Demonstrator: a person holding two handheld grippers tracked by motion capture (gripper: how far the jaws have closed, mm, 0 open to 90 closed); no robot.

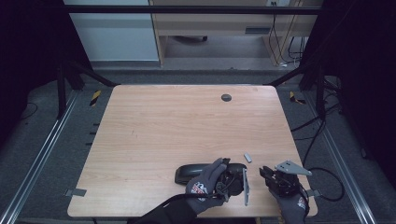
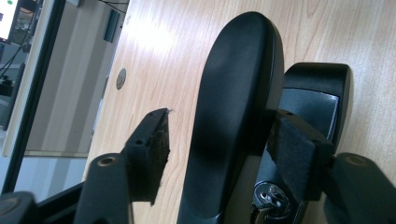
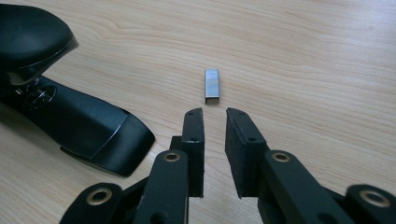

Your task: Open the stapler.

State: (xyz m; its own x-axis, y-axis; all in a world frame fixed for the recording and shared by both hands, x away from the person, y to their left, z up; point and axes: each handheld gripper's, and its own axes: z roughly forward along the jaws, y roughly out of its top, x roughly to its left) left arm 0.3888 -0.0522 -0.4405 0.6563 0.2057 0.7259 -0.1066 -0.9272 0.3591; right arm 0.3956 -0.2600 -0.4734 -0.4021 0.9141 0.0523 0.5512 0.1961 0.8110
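Lying on the bench [image 1: 154, 121] near its front edge, the stapler [image 3: 88, 128] has its lid swung open between the left gripper [image 2: 219, 154]'s spread jaws, one pad touching. Right gripper [image 3: 215, 116], nearly closed and empty, sits just short of the staple strip [image 3: 212, 84]. Risk: that narrow gap shoves the strip away instead of straddling it.

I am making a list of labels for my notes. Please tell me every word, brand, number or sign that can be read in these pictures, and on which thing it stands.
No text can be read.
Gloves: red and white print on the backs, too blurred to read.
Stapler: no label visible.
Block of staples: no marking.
Table: plain wood, no sign.
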